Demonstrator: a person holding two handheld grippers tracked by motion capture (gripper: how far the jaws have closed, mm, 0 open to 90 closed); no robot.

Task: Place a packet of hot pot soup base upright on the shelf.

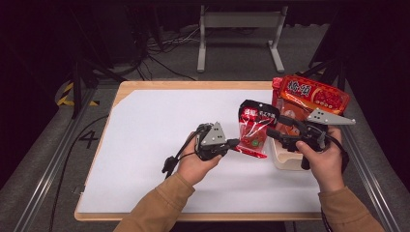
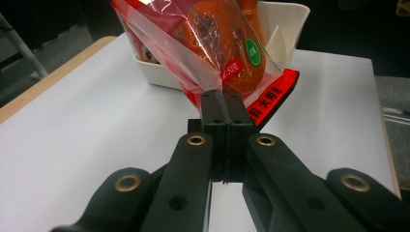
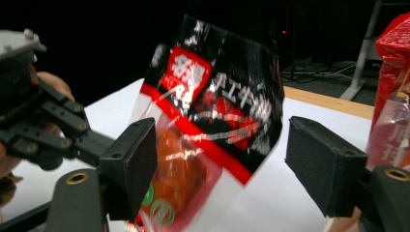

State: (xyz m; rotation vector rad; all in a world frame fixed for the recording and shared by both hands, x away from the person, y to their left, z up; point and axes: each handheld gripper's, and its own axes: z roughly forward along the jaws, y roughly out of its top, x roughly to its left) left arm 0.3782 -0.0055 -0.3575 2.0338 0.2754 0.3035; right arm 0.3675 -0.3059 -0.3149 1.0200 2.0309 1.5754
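- Your left gripper (image 1: 234, 143) is clamped on the bottom edge of the pouch (image 1: 253, 128), held up off the worktop (image 1: 145, 125) near its right edge, beside the white bin (image 1: 283, 159).
- Your right gripper (image 3: 220, 164) has its jaws apart around the pouch's black top, not pressing.
- The left gripper view shows a green round sticker (image 2: 252, 51) and a "50" label; the other print is too blurred to read.
- A larger red bag (image 1: 312, 96) stands in the bin.

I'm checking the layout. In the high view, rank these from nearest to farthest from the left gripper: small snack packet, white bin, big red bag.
1. Small snack packet: pinched by the left gripper at its lower corner.
2. White bin: right of the packet, on the table.
3. Big red bag: farthest, standing in the bin's far end.
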